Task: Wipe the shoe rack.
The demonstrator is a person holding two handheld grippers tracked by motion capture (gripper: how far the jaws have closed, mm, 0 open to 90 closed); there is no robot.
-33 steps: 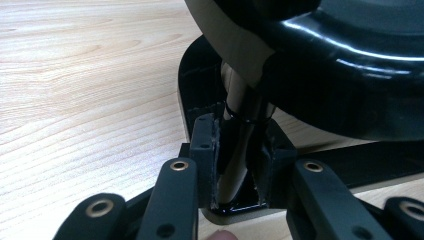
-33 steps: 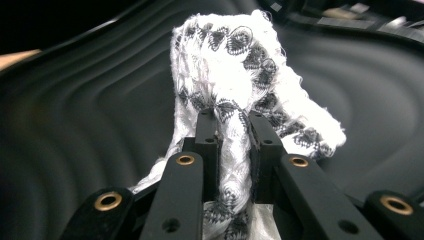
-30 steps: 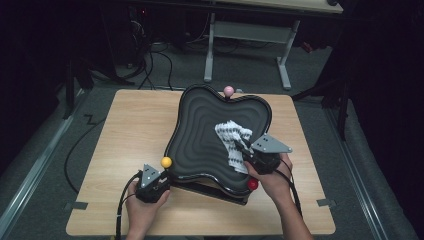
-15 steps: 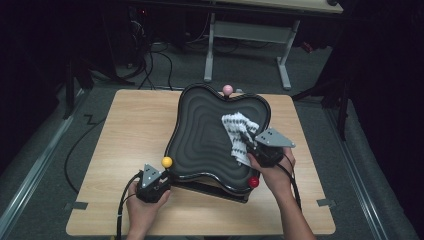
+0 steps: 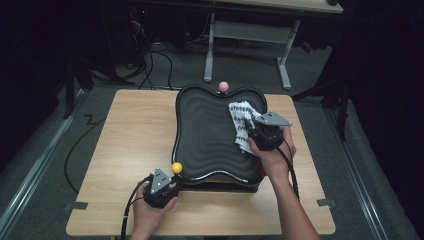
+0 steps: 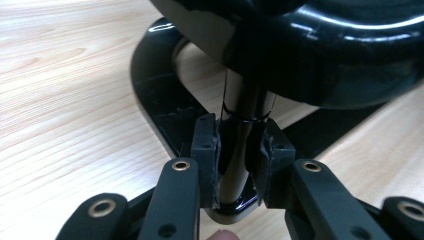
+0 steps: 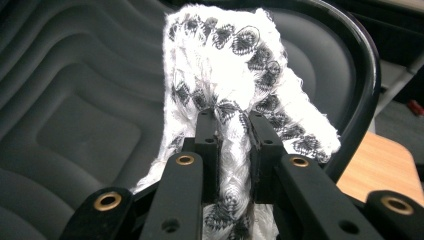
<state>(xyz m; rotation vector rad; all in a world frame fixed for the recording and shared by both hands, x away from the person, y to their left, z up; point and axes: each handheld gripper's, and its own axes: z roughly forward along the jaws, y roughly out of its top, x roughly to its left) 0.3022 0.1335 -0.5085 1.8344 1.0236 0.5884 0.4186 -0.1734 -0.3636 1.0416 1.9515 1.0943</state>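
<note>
A large black wavy tray [image 5: 210,140] sits on a black stand on the wooden table [image 5: 130,135]. My right gripper [image 5: 254,131] is shut on a white cloth with black print [image 5: 243,120], which lies against the tray's right inner surface. Seen along its jaws in the right gripper view, the cloth [image 7: 235,75] is bunched between them and spreads over the ribbed tray [image 7: 75,100]. My left gripper [image 5: 167,186] is at the tray's front-left corner, beside a yellow ball [image 5: 176,167]. In the left gripper view it is shut on a black post [image 6: 240,145] under the tray's rim [image 6: 320,55].
A pink ball [image 5: 223,86] stands at the tray's far edge and a red one [image 5: 261,171] peeks out by my right hand. The stand's black base [image 6: 155,100] lies on the wood. A desk frame [image 5: 250,35] and cables [image 5: 155,60] lie on the floor beyond.
My right gripper has carried the cloth from the tray's front right toward the far right. The left gripper has stayed at the front-left corner.
</note>
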